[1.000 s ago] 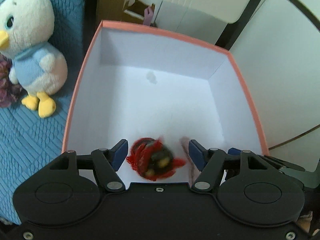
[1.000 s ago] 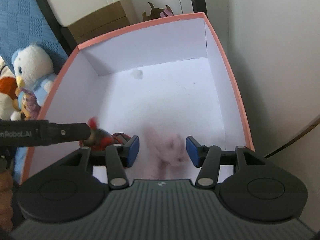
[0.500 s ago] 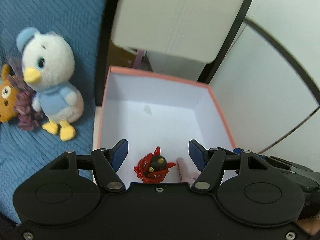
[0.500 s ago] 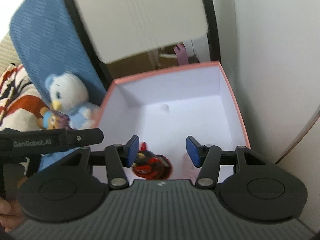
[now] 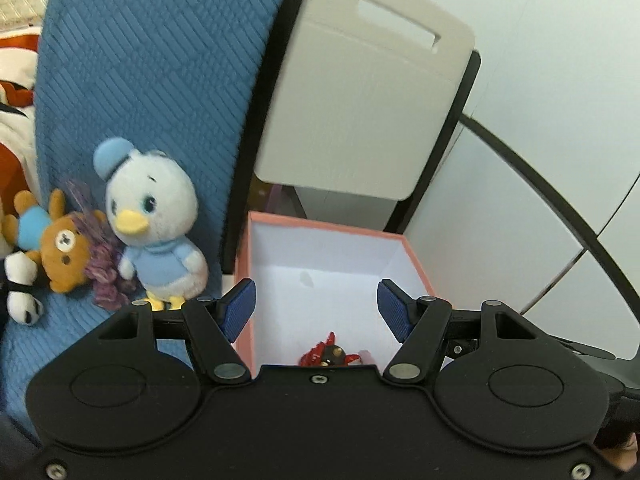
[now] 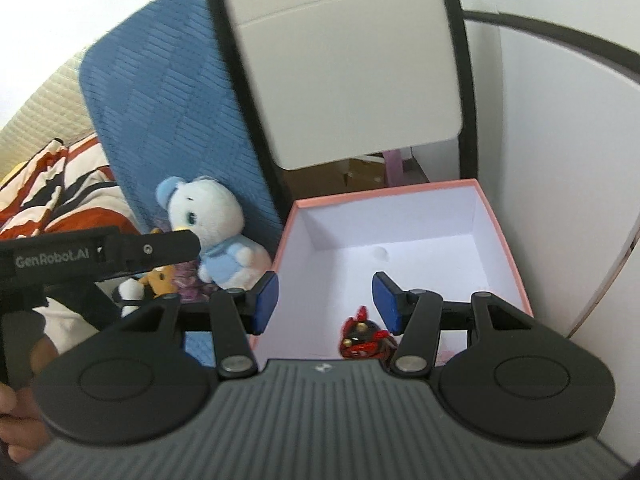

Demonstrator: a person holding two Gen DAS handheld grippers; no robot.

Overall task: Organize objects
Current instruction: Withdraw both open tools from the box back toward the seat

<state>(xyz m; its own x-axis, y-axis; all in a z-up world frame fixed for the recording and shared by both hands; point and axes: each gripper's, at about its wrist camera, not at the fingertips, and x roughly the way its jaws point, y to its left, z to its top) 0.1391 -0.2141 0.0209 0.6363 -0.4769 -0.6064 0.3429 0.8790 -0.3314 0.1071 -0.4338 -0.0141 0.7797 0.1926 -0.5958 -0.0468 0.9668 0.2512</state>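
Observation:
A pink-rimmed white box (image 5: 320,226) (image 6: 384,192) stands open beside a blue cushion. Inside it, near the front wall, lies a red and black toy (image 5: 329,354) (image 6: 362,338), with a pale pink toy (image 5: 366,356) next to it, mostly hidden. My left gripper (image 5: 316,306) hangs open above the box, nothing between its blue pads. My right gripper (image 6: 325,300) is open too, well above the box floor, with nothing between its fingers. On the cushion sit a white and blue duck plush (image 5: 154,224) (image 6: 212,220), a brown bear plush (image 5: 64,254) and a purple fuzzy toy (image 5: 102,268).
A blue quilted cushion (image 5: 148,72) rises behind the plush toys. A beige chair back (image 5: 368,92) stands behind the box, and a white wall panel (image 5: 520,160) is to its right. An orange and white striped cloth (image 6: 52,184) lies at far left.
Both grippers have pulled up and back from the box, which now looks smaller and farther. The red toy and the pink toy stay on the box floor.

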